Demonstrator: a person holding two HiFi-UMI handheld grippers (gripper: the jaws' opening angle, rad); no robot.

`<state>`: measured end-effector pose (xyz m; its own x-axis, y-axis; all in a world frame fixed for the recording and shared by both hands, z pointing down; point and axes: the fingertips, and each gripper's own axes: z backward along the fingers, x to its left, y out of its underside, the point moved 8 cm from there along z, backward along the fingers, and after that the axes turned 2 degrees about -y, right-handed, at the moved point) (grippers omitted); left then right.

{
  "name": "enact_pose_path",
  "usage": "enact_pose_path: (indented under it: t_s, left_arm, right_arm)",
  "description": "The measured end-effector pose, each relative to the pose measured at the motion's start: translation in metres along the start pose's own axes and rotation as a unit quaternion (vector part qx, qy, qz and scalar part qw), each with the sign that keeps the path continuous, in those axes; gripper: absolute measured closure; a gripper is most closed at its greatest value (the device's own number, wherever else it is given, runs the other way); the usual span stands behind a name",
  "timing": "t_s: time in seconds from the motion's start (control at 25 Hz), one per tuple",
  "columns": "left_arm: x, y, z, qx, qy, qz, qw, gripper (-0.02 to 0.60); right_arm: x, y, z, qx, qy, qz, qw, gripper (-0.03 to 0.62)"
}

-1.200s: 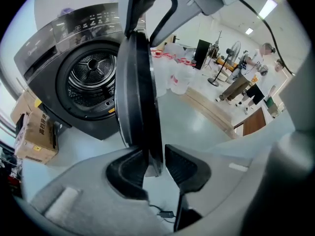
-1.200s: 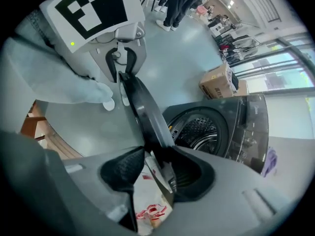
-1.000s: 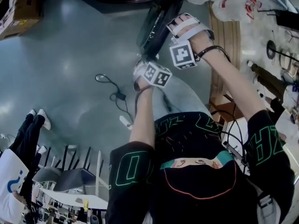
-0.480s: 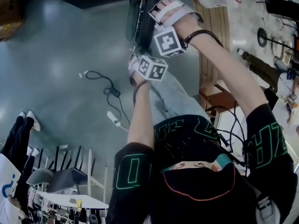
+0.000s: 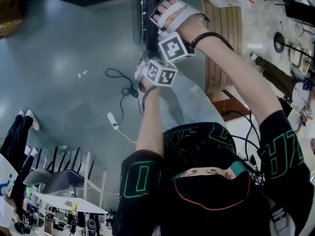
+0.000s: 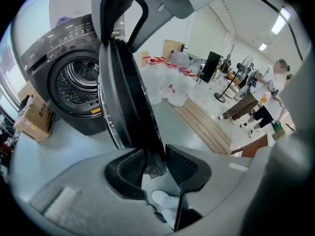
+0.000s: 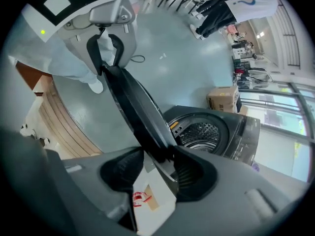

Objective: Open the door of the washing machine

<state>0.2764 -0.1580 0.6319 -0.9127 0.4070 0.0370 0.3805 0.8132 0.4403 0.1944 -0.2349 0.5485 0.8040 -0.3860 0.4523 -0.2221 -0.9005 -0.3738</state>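
**Both tongs clenched on the open door's rim**

Your left tongs [image 6: 156,163] are clenched on the edge of the washing machine [image 6: 47,63] door [image 6: 125,92]; in the left gripper view the dark rim fills the gap between the two ribbed pads, and a light-coloured shoe on the floor shows through below it. Your right tongs [image 7: 157,162] are clenched on the same rim further along; the door's edge runs up from between their pads, and a white plastic bag with red print shows beneath.

Each gripper view shows the other tongs straddling the far stretch of the rim; in the head view the two marker cubes [image 5: 167,60] sit just beside each other, the right one higher in the picture, with the door edge-on and dark above them.

The door stands swung well away from the machine's front; the round opening is uncovered, and the perforated steel drum [image 6: 78,85] shows inside. The machine stands on a grey floor [image 5: 64,58]; a cardboard box [image 6: 37,119] sits just beside it.

Tied white plastic bags [image 6: 167,82] are heaped past the door, near some wooden planks [image 6: 206,127]; a black cable [image 5: 120,80] lies loose on the floor to your left.
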Motion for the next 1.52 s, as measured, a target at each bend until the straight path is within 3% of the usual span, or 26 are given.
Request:
enact_pose_path:
  t_s: [0.12,0.28,0.48,0.64,0.72,0.76,0.84,0.92,0.96,1.0,1.08,1.12,1.16,1.28,1.4,1.44,1.48,1.52]
  left_arm:
    - [-0.015,-0.006,-0.002,0.002,-0.006,0.013,0.9999,0.471]
    - [-0.024,-0.009,-0.003,0.012,0.0,-0.003,0.9999,0.463]
    - [-0.021,-0.004,0.007,0.029,-0.005,-0.011,0.9995,0.456]
    - [0.001,0.009,0.042,0.01,-0.031,0.01,0.9994,0.457]
    - [0.015,0.011,0.061,-0.01,-0.051,0.021,0.9984,0.458]
    - [0.023,0.01,0.072,-0.024,-0.063,0.027,0.9974,0.465]
    - [0.041,-0.001,0.097,-0.061,-0.086,0.042,0.9935,0.476]
    - [0.056,-0.011,0.129,-0.108,-0.104,0.058,0.987,0.485]
    - [0.062,-0.014,0.149,-0.132,-0.113,0.067,0.9825,0.495]
    - [0.07,-0.016,0.169,-0.158,-0.124,0.078,0.9765,0.506]
    - [0.093,-0.026,0.206,-0.213,-0.154,0.1,0.9595,0.533]
    - [0.103,-0.031,0.224,-0.24,-0.166,0.114,0.9496,0.544]
    - [0.111,-0.035,0.241,-0.267,-0.171,0.13,0.9396,0.565]
    - [0.121,-0.046,0.292,-0.35,-0.157,0.179,0.9059,0.571]
    - [0.123,-0.054,0.334,-0.408,-0.174,0.17,0.8798,0.571]
    - [0.123,-0.057,0.347,-0.421,-0.186,0.158,0.8739,0.571]
    - [0.125,-0.06,0.36,-0.43,-0.199,0.148,0.868,0.571]
    - [0.127,-0.062,0.373,-0.439,-0.213,0.14,0.8616,0.571]
  right_arm:
    - [0.009,0.009,0.004,-0.007,0.013,0.023,1.0,0.411]
    - [0.015,0.012,0.008,-0.006,0.019,0.041,0.999,0.411]
    - [0.012,0.018,0.006,-0.016,0.04,0.024,0.999,0.404]
    - [0.008,0.022,0.013,-0.039,0.012,-0.087,0.995,0.393]
    - [0.012,0.026,0.023,-0.055,-0.019,-0.185,0.981,0.393]
    - [0.014,0.028,0.029,-0.064,-0.031,-0.248,0.966,0.393]
    - [0.012,0.034,0.045,-0.084,-0.036,-0.384,0.919,0.393]
    - [0.006,0.033,0.07,-0.118,-0.033,-0.514,0.849,0.408]
    - [0.004,0.03,0.084,-0.141,-0.033,-0.576,0.804,0.442]
    - [0.001,0.029,0.098,-0.166,-0.03,-0.639,0.751,0.471]
    - [-0.013,0.033,0.12,-0.212,-0.003,-0.746,0.631,0.524]
    - [-0.02,0.037,0.131,-0.225,0.02,-0.781,0.582,0.548]
    - [-0.027,0.041,0.144,-0.233,0.044,-0.803,0.546,0.562]
    - [-0.045,0.05,0.187,-0.266,0.116,-0.833,0.472,0.591]
    - [-0.061,0.061,0.227,-0.332,0.177,-0.847,0.376,0.591]
    - [-0.065,0.064,0.238,-0.349,0.188,-0.847,0.354,0.591]
    - [-0.069,0.067,0.247,-0.358,0.196,-0.845,0.345,0.591]
    - [-0.071,0.068,0.256,-0.36,0.203,-0.843,0.346,0.591]
